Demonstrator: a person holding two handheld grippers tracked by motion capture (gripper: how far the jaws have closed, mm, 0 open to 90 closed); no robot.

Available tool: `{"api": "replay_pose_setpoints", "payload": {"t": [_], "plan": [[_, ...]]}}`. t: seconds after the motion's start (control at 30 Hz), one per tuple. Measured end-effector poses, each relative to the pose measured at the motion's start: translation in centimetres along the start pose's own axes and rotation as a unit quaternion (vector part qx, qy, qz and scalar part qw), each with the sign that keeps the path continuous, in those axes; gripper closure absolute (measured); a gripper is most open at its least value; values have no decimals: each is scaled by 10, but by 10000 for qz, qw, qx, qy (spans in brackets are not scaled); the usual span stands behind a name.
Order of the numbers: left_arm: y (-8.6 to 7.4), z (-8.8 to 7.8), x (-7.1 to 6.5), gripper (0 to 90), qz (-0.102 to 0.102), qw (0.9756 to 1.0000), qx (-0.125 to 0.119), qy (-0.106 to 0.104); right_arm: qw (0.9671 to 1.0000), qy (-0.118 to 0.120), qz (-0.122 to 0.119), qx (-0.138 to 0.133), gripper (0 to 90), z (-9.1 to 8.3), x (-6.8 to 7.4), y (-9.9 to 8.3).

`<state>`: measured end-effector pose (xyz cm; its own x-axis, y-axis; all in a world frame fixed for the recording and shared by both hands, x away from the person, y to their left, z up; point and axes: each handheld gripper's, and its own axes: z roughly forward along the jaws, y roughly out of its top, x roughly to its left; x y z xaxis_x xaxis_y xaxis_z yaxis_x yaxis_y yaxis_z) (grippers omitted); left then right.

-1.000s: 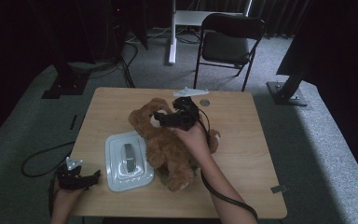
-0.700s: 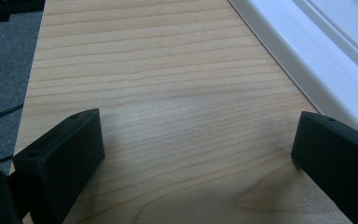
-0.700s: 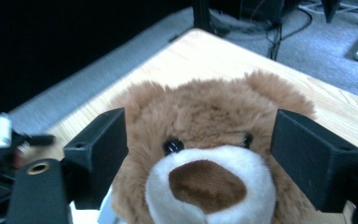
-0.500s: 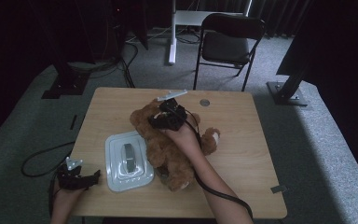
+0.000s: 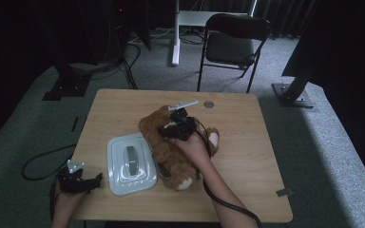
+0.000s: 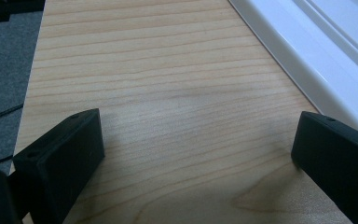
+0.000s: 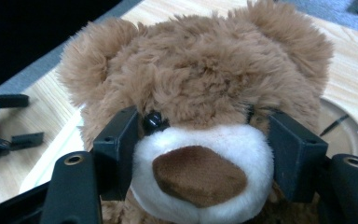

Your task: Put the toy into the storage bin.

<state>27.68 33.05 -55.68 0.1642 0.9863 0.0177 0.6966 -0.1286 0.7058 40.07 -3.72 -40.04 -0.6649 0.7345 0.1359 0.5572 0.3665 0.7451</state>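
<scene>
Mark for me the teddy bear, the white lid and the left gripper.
teddy bear [image 7: 200, 88]: right gripper view, on its furry forehead.
white lid [image 5: 119, 178]: high view, on its bare front rim.
left gripper [image 5: 98, 178]: high view, midway between its fingertips, at the table's left edge.

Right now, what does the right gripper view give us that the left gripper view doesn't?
Right gripper view: the teddy bear's face, with the black jaws either side of its white muzzle, apparently touching it; a round table grommet beyond.

Left gripper view: jaws wide apart over bare wood, beside the white lid's rim.

Both: the wooden table and a strip of grey carpet.
</scene>
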Motion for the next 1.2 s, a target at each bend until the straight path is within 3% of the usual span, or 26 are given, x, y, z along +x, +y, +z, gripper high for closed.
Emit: {"api": "replay_pose_setpoints", "payload": {"t": [0.1,0.3,0.33,0.47,0.6,0.67,0.83,1.07,1.2], "plan": [[0,0,0,30,-10,10000,-7,0,9999,-54,18,105,336,3,1,-5],[0,0,0,30,1,10000,0,-1,9974,25,93,721,344,18,-3,-7],[0,0,0,30,2,10000,1,-1,9974,25,93,721,344,18,-3,-7],[0,0,0,30,1,10000,1,-1,9902,-226,-159,1369,344,39,4,-8],[0,0,0,30,1,10000,0,0,9824,-520,-321,1764,342,59,12,-12],[0,0,0,30,2,10000,0,-1,9806,-619,-378,1819,340,65,15,-14],[0,0,0,30,-4,10000,-1,5,9828,-578,-334,1724,312,62,14,-14],[0,0,0,30,-6,10000,-1,4,9938,-329,65,1064,308,37,10,-10],[0,0,0,30,-7,10000,0,5,9964,-243,77,810,307,24,13,-8]]}}
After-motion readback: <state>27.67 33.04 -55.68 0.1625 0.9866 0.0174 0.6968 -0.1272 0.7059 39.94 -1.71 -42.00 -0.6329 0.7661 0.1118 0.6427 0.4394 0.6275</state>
